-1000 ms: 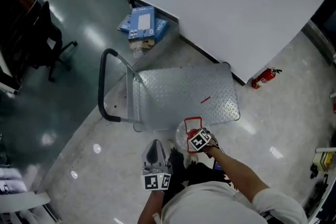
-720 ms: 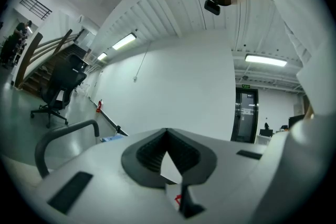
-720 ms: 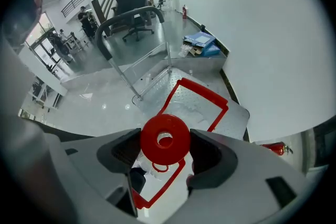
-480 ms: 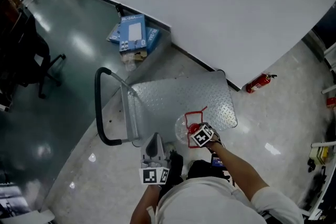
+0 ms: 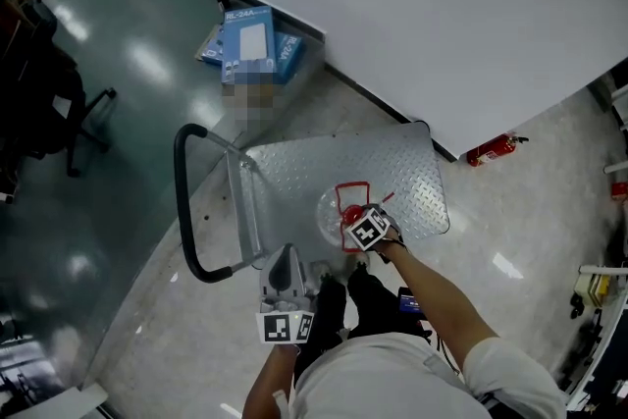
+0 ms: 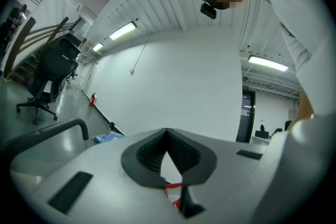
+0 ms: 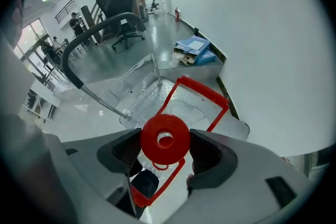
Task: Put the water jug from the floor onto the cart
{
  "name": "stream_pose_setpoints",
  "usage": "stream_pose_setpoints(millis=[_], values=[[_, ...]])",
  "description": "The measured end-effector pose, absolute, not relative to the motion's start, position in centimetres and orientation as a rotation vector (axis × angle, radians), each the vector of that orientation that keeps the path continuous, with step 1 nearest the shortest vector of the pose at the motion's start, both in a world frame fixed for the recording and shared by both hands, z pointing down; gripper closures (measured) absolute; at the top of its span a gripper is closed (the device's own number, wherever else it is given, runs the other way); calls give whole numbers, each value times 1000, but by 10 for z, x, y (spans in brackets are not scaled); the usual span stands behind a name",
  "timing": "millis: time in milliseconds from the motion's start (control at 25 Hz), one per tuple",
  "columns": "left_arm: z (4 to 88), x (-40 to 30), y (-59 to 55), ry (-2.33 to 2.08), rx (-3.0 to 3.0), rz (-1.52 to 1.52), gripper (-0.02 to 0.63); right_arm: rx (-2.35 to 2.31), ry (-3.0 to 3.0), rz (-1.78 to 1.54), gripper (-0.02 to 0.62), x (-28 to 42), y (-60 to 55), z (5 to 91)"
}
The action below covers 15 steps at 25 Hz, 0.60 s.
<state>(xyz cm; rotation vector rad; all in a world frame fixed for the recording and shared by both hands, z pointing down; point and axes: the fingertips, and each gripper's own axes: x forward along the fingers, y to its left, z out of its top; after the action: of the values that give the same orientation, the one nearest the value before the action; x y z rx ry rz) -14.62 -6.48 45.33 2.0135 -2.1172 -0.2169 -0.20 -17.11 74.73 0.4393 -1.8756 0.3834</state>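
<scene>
The clear water jug (image 5: 332,208) with a red cap and a red carry frame is over the near part of the cart's steel deck (image 5: 392,167). Whether it rests on the deck or hangs above it I cannot tell. My right gripper (image 5: 368,231) is shut on the jug's red cap (image 7: 165,138), and the red frame (image 7: 202,93) sticks out beyond the jaws. The cart's black push handle (image 5: 183,201) stands at the left. My left gripper (image 5: 283,282) is held near my body, shut on nothing (image 6: 167,139), apart from the jug.
Blue cardboard boxes (image 5: 250,39) lie against the white wall beyond the cart. A red fire extinguisher (image 5: 491,150) lies on the floor to the right. A black office chair (image 5: 54,98) stands at the far left. My shoes (image 5: 339,294) are just behind the cart's near edge.
My right gripper has carried the jug forward, from the floor at the cart's near edge to over the deck. The left gripper has stayed near my body.
</scene>
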Motion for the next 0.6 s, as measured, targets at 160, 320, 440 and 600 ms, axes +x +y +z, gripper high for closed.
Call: stream_pose_setpoints(millis=[160, 320, 440, 600], values=[[459, -154, -72, -2137, 1963, -207, 603, 429, -1850, 410, 301, -11, -189, 768], [464, -165, -78, -2151, 1931, -193, 603, 432, -1834, 437, 301, -20, -205, 786], [468, -170, -82, -2165, 1901, -182, 603, 425, -1837, 444, 301, -26, -213, 793], [471, -175, -89, -2177, 1883, -172, 603, 415, -1861, 453, 301, -39, -225, 790]])
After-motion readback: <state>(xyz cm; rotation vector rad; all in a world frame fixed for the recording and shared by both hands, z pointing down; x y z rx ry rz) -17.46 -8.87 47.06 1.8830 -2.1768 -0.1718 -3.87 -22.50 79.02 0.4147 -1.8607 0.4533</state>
